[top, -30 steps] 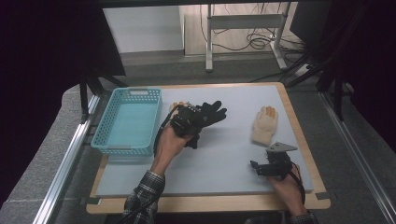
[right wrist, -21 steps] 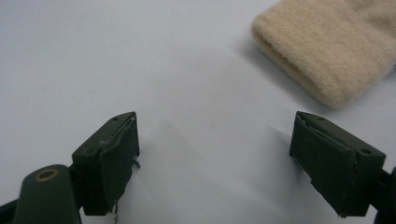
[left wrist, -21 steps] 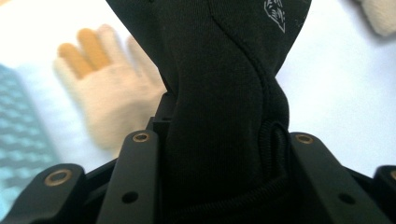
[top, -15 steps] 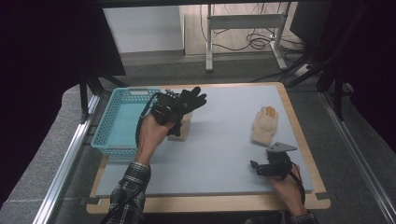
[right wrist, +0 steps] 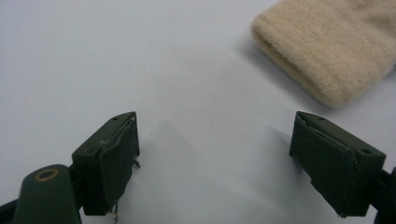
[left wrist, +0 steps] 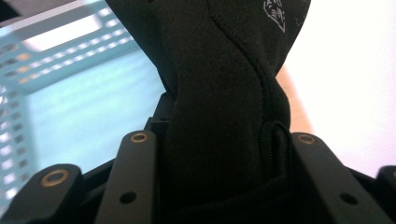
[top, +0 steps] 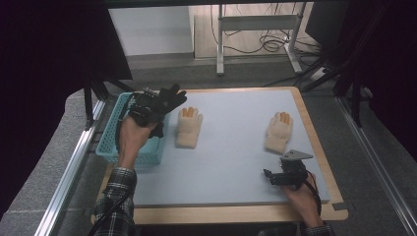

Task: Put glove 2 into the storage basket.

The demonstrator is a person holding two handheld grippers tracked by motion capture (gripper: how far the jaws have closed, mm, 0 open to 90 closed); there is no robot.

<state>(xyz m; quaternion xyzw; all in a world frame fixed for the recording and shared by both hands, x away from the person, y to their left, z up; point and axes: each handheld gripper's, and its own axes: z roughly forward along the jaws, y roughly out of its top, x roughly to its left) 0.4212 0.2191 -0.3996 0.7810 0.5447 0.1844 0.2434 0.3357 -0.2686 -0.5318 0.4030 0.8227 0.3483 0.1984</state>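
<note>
Black glove [left wrist: 219,93] pinched between left gripper [left wrist: 219,154] fingers [left wrist: 135,177], over basket [top: 110,147]

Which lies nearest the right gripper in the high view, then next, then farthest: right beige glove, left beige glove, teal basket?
From the right gripper:
1. Right beige glove, just beyond it.
2. Left beige glove, mid-table.
3. Teal basket, at the far left edge.

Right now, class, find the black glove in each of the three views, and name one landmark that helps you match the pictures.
High view: the black glove is upper left, held by the left hand-held gripper above the near edge of the teal basket.
Left gripper view: it rises up the centre, clamped between the jaws.
Right gripper view: not in it.
Shared landmark: the teal basket, beside the glove in the high and left gripper views.
</note>
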